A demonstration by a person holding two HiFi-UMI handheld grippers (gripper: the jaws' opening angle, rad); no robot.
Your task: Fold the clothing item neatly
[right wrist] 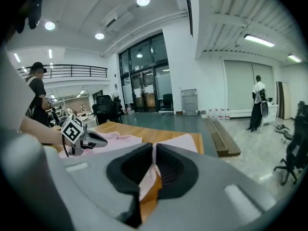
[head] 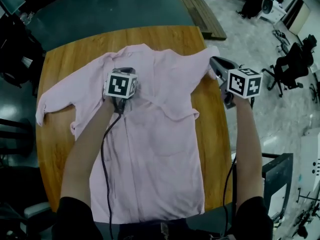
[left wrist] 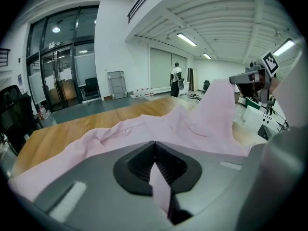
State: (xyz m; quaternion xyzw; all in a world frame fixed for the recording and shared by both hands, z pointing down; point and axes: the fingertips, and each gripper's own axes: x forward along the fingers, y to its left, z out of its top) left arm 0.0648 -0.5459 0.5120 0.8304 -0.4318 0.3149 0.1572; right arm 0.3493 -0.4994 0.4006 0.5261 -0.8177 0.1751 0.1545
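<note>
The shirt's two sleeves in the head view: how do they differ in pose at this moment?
The left sleeve lies spread on the table, reaching toward its left edge; the right sleeve is pulled up off the wood. No gripper touches the left sleeve; the right gripper is shut on the right sleeve. Both belong to the same pale pink shirt.

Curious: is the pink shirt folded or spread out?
Mostly spread: the shirt lies flat on the table, one sleeve out, an edge pinched by the right gripper.
</note>
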